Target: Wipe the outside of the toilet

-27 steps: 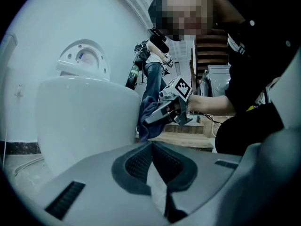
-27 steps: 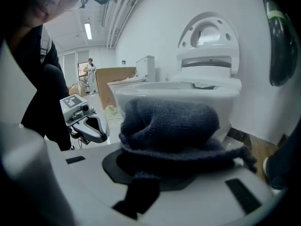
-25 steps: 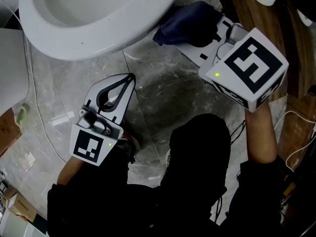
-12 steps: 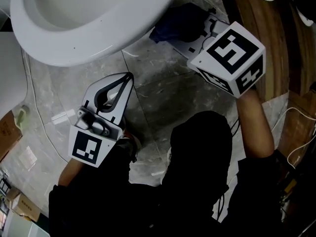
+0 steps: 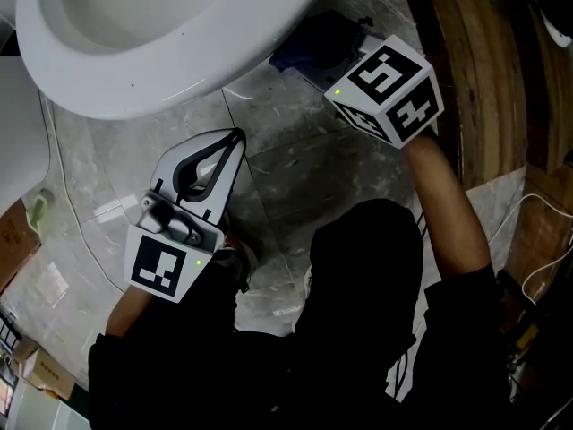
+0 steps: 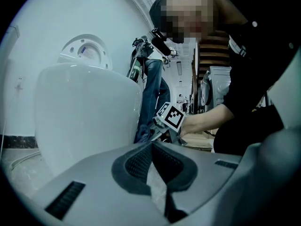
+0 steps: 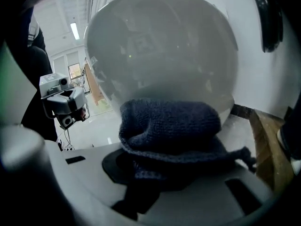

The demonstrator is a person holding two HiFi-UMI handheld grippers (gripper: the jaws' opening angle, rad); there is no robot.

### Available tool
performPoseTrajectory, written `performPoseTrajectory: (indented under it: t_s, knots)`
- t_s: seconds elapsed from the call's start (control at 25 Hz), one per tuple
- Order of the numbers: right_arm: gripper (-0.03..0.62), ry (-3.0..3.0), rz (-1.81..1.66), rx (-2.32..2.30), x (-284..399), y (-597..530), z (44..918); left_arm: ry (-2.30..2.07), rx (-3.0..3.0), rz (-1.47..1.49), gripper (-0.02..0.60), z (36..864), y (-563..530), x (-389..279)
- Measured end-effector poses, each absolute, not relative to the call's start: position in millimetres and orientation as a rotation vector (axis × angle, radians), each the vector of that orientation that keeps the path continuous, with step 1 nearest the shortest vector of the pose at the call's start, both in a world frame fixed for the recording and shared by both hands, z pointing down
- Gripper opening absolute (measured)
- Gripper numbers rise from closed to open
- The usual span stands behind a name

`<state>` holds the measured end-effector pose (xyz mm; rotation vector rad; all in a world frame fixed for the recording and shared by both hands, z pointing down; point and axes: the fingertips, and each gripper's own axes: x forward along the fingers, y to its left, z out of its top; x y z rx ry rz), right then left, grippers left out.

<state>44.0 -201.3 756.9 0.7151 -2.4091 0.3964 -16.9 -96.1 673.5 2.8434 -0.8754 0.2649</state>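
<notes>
The white toilet bowl (image 5: 134, 61) fills the head view's top left. My right gripper (image 5: 327, 52) is shut on a dark blue knitted cloth (image 5: 304, 43) and holds it low against the bowl's outside, by the floor. In the right gripper view the cloth (image 7: 169, 126) bulges from the jaws of the right gripper (image 7: 155, 168), right at the curved bowl (image 7: 160, 55). My left gripper (image 5: 237, 138) rests shut and empty over the floor tiles, a little short of the bowl. The left gripper view shows its pads (image 6: 141, 161) meeting, with the bowl (image 6: 84, 117) ahead.
A thin white cable (image 5: 67, 204) runs across the grey marble floor at left, near a scrap of paper (image 5: 112, 213) and cardboard (image 5: 13, 231). Wooden boards (image 5: 483, 79) stand along the right. The person's dark-clothed legs fill the bottom.
My right gripper has moved left and inward with the cloth, closer under the toilet bowl. The left gripper has stayed put.
</notes>
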Motion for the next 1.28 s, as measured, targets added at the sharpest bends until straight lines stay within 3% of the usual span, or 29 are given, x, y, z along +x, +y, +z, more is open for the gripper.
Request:
performPoseTrajectory:
  t_s: [1.28]
  knots:
    - [0.092,-2.201,0.449,0.753,33.7,-233.0,923.5,-0.879,2.811,0.244,0.007,677.0,-96.9,-28.2]
